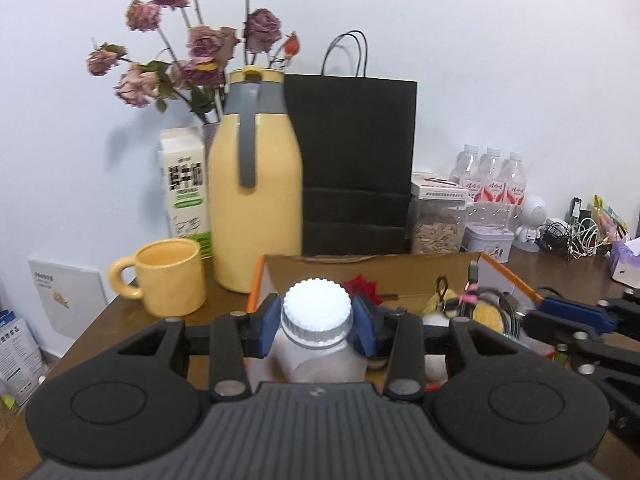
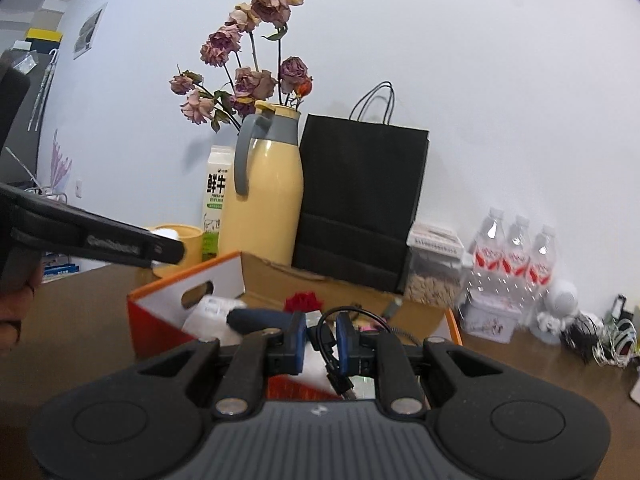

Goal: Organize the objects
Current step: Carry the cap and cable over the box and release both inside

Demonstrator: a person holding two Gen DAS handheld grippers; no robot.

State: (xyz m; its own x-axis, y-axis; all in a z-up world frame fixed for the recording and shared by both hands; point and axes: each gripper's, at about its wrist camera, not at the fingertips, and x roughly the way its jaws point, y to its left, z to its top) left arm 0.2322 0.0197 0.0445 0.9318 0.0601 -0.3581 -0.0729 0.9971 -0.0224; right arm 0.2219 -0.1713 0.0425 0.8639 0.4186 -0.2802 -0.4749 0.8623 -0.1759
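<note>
Left gripper (image 1: 318, 330): closed on the neck of a translucent bottle (image 1: 320, 356) just under its white ribbed cap (image 1: 317, 306); the blue pads (image 1: 269, 326) are pressed against both sides.
Bottle position: held upright in the air, in front of and above the near edge of the orange-sided cardboard box (image 1: 256, 284).
Right gripper (image 2: 321, 340): nearly closed, with a black cable (image 2: 332, 342) caught between its blue pads (image 2: 298, 342) (a plug end hangs below the fingers, and a loop arches above them).
Cable position: lifted over the open box (image 2: 168, 320), whose white inner wall has a handle slot.
Box contents: a red ornament (image 2: 304, 302), a white packet (image 2: 210, 316) and a yellow plush item (image 1: 446, 300) are seen inside.
Table (image 1: 120, 320): brown wood, pushed against a white wall.
Behind the box: a yellow thermos jug (image 1: 256, 184), a yellow mug (image 1: 168, 276), a milk carton (image 1: 186, 184), a black paper bag (image 1: 352, 160) and dried roses (image 1: 200, 44) are lined up.
Right side of the table: a jar of seeds (image 1: 438, 220), three water bottles (image 1: 490, 180), a small tin (image 1: 488, 240) and tangled white cords (image 1: 580, 236) are kept there.
</note>
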